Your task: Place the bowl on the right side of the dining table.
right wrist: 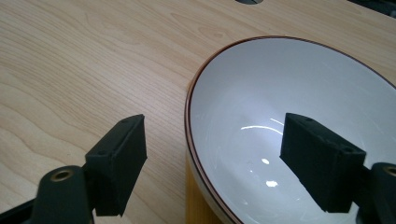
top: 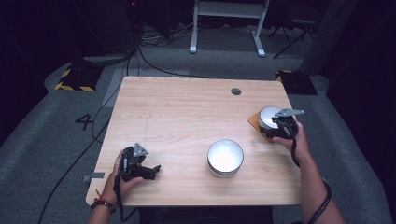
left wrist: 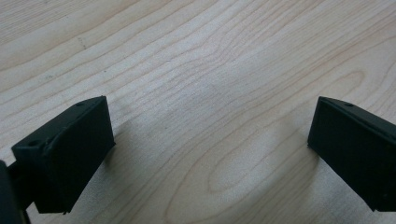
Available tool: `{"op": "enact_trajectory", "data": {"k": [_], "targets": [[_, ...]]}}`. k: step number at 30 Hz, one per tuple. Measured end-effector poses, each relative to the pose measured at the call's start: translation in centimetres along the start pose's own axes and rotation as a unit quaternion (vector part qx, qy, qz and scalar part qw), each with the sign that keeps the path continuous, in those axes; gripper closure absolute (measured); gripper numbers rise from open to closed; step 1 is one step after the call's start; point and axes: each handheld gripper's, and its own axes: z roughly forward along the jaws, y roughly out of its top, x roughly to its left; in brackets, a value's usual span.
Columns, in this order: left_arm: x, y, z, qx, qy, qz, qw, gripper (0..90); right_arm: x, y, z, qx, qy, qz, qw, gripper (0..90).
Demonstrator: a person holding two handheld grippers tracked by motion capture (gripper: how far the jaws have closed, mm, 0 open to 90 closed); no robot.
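A white bowl (top: 225, 157) stands near the middle front of the wooden table (top: 187, 112). A second white bowl (top: 267, 115) with a thin red rim (right wrist: 299, 116) sits on an orange coaster (top: 254, 122) at the right edge. My right gripper (top: 280, 127) is open over that bowl's near rim, one jaw outside and one jaw inside the bowl (right wrist: 215, 161). My left gripper (top: 152, 171) rests low at the front left, open with bare wood between its jaws (left wrist: 210, 144).
A round grey cable hole (top: 236, 91) lies at the table's back right. The orange coaster (right wrist: 196, 205) shows under the bowl. Cables, yellow-black floor plates (top: 74, 80) and a white desk frame (top: 229, 23) stand on the carpet behind.
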Motion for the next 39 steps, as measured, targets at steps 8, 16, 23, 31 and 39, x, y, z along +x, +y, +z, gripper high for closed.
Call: {"op": "enact_trajectory", "data": {"k": [8,16,23,31,39], "targets": [[0.0,0.0,0.0,-0.001,0.000,0.000,1.0000,0.3,0.3,0.2,-0.3,-0.005,0.002,-0.002,1.0000,24.6],[0.0,0.0,0.0,-0.001,0.000,0.000,1.0000,0.3,0.1,0.1,-0.4,-0.006,0.004,0.001,1.0000,25.6],[0.0,0.0,0.0,-0.001,0.000,0.000,1.0000,0.3,0.4,0.2,-0.8,-0.017,0.012,0.002,0.9998,24.0],[0.0,0.0,0.0,-0.001,0.000,0.000,1.0000,0.3,0.9,0.4,-1.3,-0.016,0.014,-0.012,0.9997,23.9],[0.0,0.0,0.0,-0.001,0.000,0.000,1.0000,0.3,1.5,0.5,-2.1,-0.010,0.009,-0.022,0.9997,23.9]]}}
